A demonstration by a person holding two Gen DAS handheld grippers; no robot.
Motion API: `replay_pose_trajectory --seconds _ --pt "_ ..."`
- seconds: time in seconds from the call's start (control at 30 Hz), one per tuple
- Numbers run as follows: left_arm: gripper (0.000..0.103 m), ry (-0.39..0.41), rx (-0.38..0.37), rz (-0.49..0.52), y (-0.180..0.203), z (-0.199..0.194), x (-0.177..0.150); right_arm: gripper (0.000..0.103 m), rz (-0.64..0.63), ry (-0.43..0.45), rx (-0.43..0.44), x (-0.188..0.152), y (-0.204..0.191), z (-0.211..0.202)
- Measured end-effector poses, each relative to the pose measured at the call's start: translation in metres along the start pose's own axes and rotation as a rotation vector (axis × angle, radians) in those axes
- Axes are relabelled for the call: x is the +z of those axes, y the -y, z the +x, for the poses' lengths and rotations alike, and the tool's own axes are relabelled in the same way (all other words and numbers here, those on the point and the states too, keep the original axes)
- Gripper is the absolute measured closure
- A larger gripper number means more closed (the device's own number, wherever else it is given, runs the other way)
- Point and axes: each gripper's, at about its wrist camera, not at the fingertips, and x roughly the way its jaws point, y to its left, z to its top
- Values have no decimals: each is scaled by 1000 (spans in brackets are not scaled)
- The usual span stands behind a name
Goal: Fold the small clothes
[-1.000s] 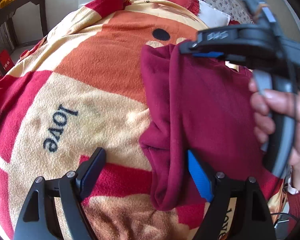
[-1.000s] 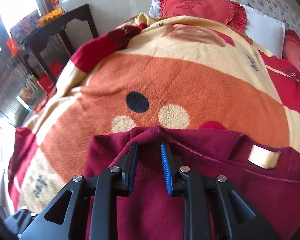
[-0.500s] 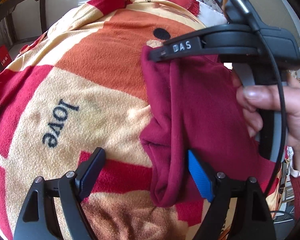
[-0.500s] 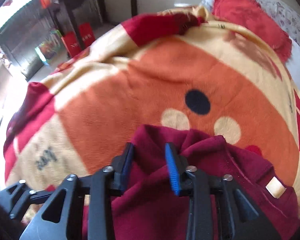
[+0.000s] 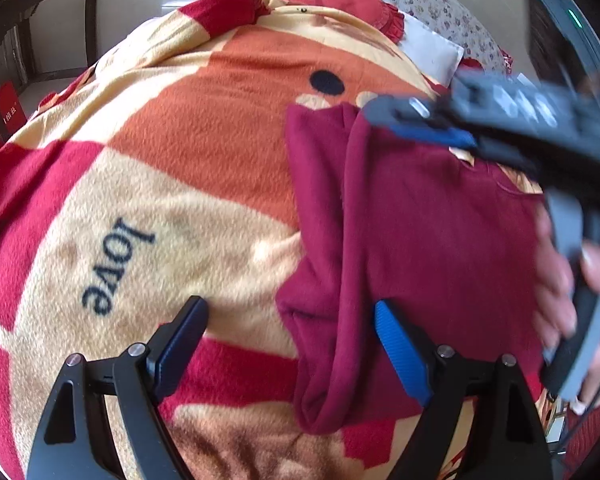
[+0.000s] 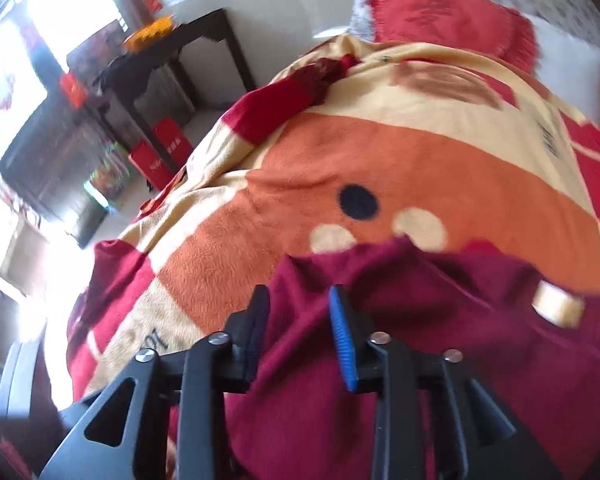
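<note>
Maroon garment (image 5: pixel 420 232) lies on the patterned fleece blanket (image 5: pixel 188 152) covering the bed, on the orange/cream bear-face print, just below the black dot (image 5: pixel 327 82) and the two cream patches. Its left edge is folded over into a long vertical roll, the bottom of that roll hanging rounded near the camera. Left gripper (image 5: pixel 288 344) sits low over the blanket, jaws spread wide: black finger (image 5: pixel 180 340) over bare blanket beside the "love" lettering (image 5: pixel 116 268), blue-padded finger (image 5: pixel 400 352) against the garment's near part, with the rolled edge lying between the two. Nothing clamped there. Right gripper (image 6: pixel 300 332) is at the garment's top edge; in its own view the jaws stand a narrow gap apart with maroon fabric bunched between them, black finger (image 6: pixel 254 332) on one side and blue pad (image 6: pixel 342 336) on the other. Fabric fills the gap but both views are motion-blurred, so I cannot tell whether it is pinched or merely lying there. From the left wrist view the right gripper (image 5: pixel 424 128) comes in from the upper right, blurred, with the person's hand (image 5: pixel 572 292) wrapped round its handle. A tan label (image 6: pixel 556 304) shows on the garment near its top edge. Background: red cushion (image 6: pixel 452 20) at the bed head with a white pillow (image 6: pixel 568 68) beside it, dark wooden table (image 6: pixel 172 52) by the window, red bags (image 6: pixel 160 148) on the floor below it.
</note>
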Motion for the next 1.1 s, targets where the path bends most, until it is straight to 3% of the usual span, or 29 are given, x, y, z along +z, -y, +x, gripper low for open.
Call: replay_pose_trajectory --seconds 0.17,0.3,0.4,0.63,0.77,0.9,1.1 --pt "15 23 -35 -24 4 9 14 90 85 -23 8 -21 28 -19" --pt "17 35 -120 -99 1 22 22 81 187 -36 52 -29 54 -22" --pt "50 19 -251 -169 -1 29 30 75 258 -54 87 -32 64 -20" --pt "70 76 -307 -130 12 10 29 64 358 -62 177 -21 65 -8" --pt "70 123 -358 -101 21 -8 28 61 388 -81 234 -5 58 2" --pt "70 134 -320 -40 38 -14 29 56 318 -149 203 14 37 14" --pt "71 123 -300 -30 46 -13 30 50 76 -314 42 27 -11 39"
